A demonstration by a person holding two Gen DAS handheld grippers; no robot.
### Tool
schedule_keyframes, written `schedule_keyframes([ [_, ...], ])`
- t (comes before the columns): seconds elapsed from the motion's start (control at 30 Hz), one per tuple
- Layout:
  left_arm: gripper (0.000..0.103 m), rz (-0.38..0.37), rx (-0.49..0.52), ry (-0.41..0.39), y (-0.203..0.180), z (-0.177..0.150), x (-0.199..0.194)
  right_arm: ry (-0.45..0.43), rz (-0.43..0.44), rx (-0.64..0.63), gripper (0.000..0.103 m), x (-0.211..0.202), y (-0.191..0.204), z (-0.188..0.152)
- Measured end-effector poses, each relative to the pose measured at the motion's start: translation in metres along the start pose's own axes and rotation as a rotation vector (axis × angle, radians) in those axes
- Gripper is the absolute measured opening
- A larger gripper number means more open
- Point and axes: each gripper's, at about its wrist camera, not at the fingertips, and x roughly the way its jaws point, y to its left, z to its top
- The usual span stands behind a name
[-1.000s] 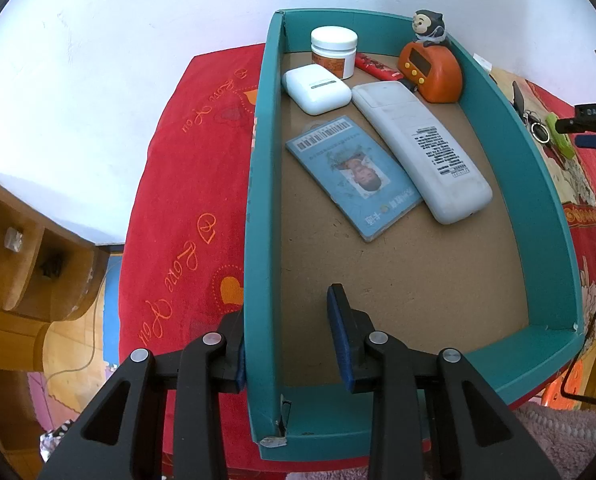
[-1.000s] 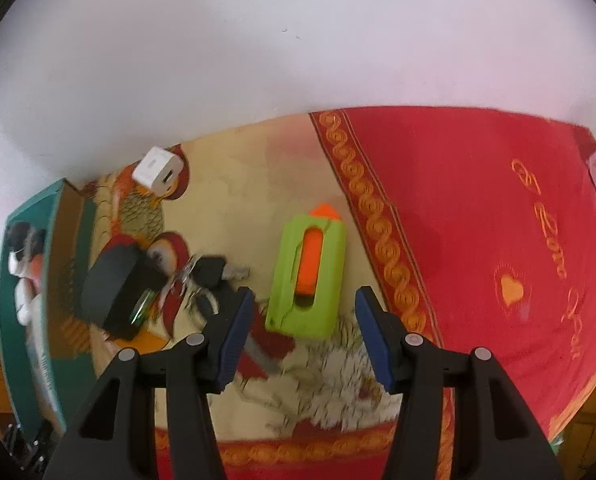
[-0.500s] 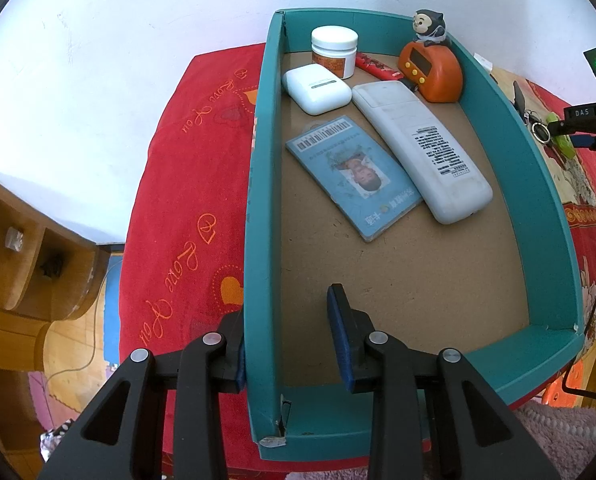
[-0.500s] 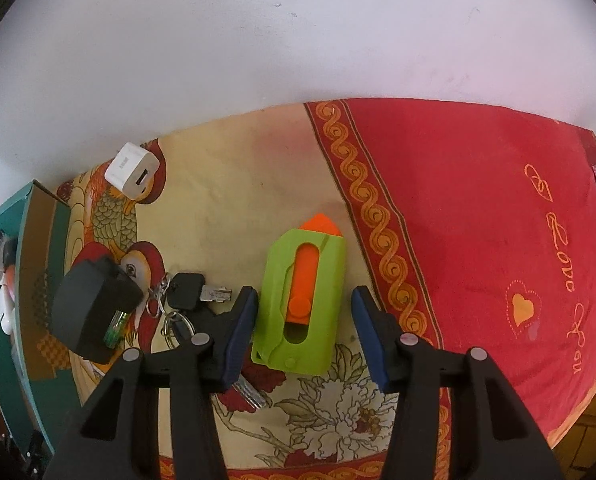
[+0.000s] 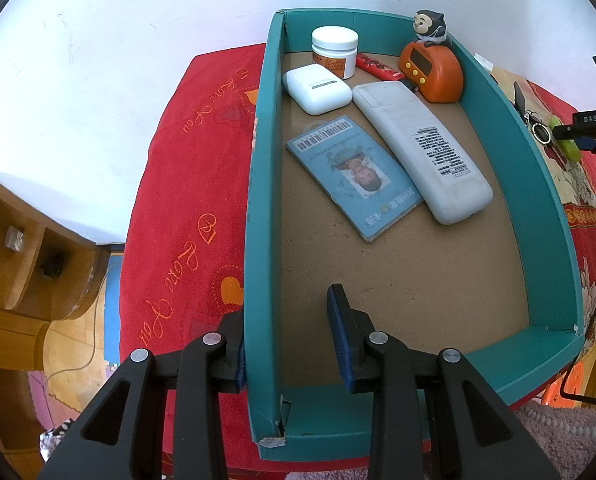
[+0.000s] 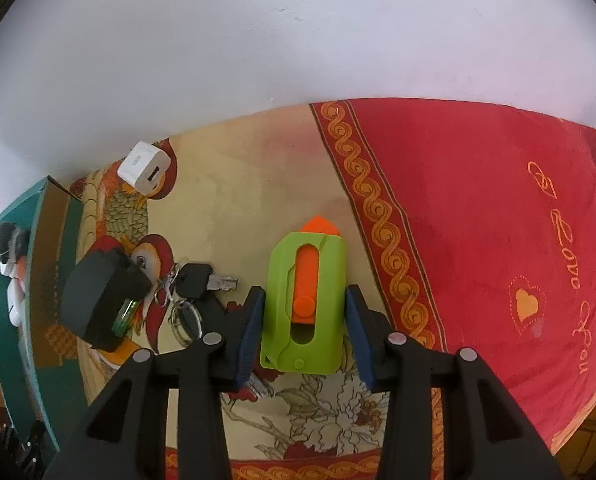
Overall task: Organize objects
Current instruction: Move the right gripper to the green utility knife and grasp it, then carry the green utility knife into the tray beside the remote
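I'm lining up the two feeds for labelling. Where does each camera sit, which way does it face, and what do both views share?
Left wrist: on the left gripper, looking steeply down into the teal box; its jaws clamp the box's wall.
Right wrist: on the right gripper, looking steeply down at the green and orange toy on the cloth; its jaws, just closing, flank the toy.
Shared: teal box, keys, toy, red cloth.
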Motion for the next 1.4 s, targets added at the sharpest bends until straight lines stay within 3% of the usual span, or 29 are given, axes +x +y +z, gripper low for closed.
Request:
schedule_keyframes([
  [0.27,0.033,0.000,0.000,0.000,0.000,0.001,0.000,-0.027,0.039,-0.018,0.039,-0.019,0.002,-0.012],
  [0.53,0.033,0.000,0.005,-0.002,-0.001,-0.002,-0.003,0.006,0.098,-0.002,0.039,-0.023,0.008,-0.026],
  [0.77,0.033,0.000,0.004,-0.002,-0.002,-0.003,-0.004,-0.052,0.162,-0.069,0.039,-0.053,0.034,-0.021],
  [0.97,0.033,0.000,0.012,-0.004,-0.002,-0.002,-0.004,-0.100,0.236,-0.160,0.039,-0.070,0.083,-0.004],
  [1.2,0.033,-0.002,0.016,-0.007,-0.001,-0.001,-0.003,-0.089,0.308,-0.306,0.039,-0.089,0.152,-0.024],
  [1.4,0.033,-0.002,0.022,-0.010,0.000,0.001,-0.002,-0.057,0.280,-0.441,0.039,-0.073,0.200,-0.036],
])
